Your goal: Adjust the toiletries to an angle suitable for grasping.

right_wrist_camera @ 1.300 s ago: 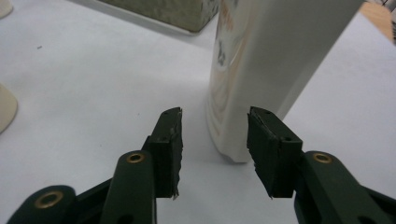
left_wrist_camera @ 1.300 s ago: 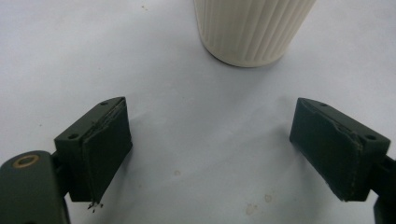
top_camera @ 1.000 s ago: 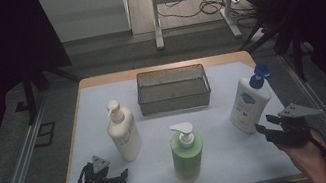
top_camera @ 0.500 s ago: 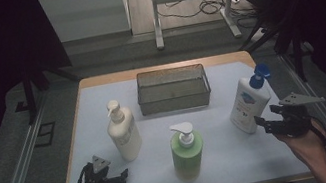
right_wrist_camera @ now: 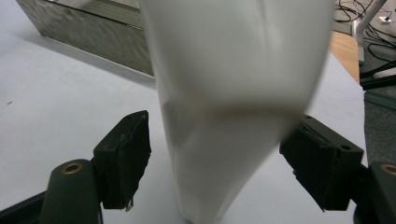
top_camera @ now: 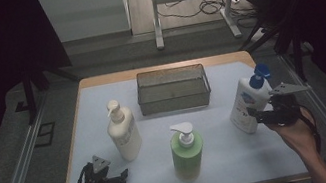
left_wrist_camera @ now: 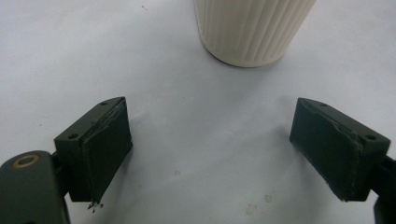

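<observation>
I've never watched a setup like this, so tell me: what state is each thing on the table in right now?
White bottle with blue pump: upright, between the right tongs, not pressed.
Cream pump bottle: upright, untouched.
Green pump bottle: upright, untouched.
Wire mesh basket: empty.
Left tongs: open, holding nothing.

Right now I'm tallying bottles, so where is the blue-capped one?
In the high view the blue-capped bottle stands at the table's right side, right of the mesh basket, with the right gripper at its base.

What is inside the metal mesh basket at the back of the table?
The metal mesh basket seems empty: only its dark mesh floor shows in the high view. The strip behind its near wall is partly hidden.
</observation>
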`<state>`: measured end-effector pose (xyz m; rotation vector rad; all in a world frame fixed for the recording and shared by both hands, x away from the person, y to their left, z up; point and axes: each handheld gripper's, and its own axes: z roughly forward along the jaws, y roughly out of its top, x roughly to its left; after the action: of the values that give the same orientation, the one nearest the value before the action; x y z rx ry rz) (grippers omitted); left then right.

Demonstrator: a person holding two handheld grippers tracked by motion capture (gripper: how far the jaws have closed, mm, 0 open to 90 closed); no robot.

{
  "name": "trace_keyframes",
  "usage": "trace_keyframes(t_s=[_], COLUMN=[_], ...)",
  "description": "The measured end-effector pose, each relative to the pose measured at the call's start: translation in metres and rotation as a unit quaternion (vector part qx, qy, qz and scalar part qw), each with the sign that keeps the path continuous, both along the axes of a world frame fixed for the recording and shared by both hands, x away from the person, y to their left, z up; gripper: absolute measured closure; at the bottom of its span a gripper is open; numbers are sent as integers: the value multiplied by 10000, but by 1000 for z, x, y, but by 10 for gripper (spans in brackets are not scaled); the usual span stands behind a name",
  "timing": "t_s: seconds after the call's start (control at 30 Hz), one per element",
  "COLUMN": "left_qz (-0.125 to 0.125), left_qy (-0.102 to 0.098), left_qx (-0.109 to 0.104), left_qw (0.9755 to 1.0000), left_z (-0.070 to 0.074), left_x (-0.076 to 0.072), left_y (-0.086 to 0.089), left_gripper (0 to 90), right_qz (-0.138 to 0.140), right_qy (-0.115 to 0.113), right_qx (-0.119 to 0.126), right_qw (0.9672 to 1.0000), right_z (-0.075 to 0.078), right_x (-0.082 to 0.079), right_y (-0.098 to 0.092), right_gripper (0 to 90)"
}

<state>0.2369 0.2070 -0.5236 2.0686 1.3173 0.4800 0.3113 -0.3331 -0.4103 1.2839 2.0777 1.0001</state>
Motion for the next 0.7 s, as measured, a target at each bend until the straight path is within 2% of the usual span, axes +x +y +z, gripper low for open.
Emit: trace_keyframes(t_s=[0.17, 0.43, 0.6, 0.7], left_qz=[-1, -2, -2, -3], left_qy=[2, 1, 2, 3], left_qx=[-1, 2, 1, 1], left_qw=[10000, 10000, 10000, 10000], left_z=[0, 0, 0, 0], left_x=[0, 0, 0, 0], left_y=[0, 0, 0, 0], left_gripper=[123, 123, 123, 123], right_qz=[39, 86, 89, 107], right_qy=[18, 10, -37, -94], right_qx=[-25, -7, 54, 69], right_qw=[10000, 10000, 9999, 9999], right_z=[-4, -10, -9, -3], right_x=[12, 19, 21, 21], right_y=[6, 9, 10, 12], right_gripper=[249, 280, 296, 311])
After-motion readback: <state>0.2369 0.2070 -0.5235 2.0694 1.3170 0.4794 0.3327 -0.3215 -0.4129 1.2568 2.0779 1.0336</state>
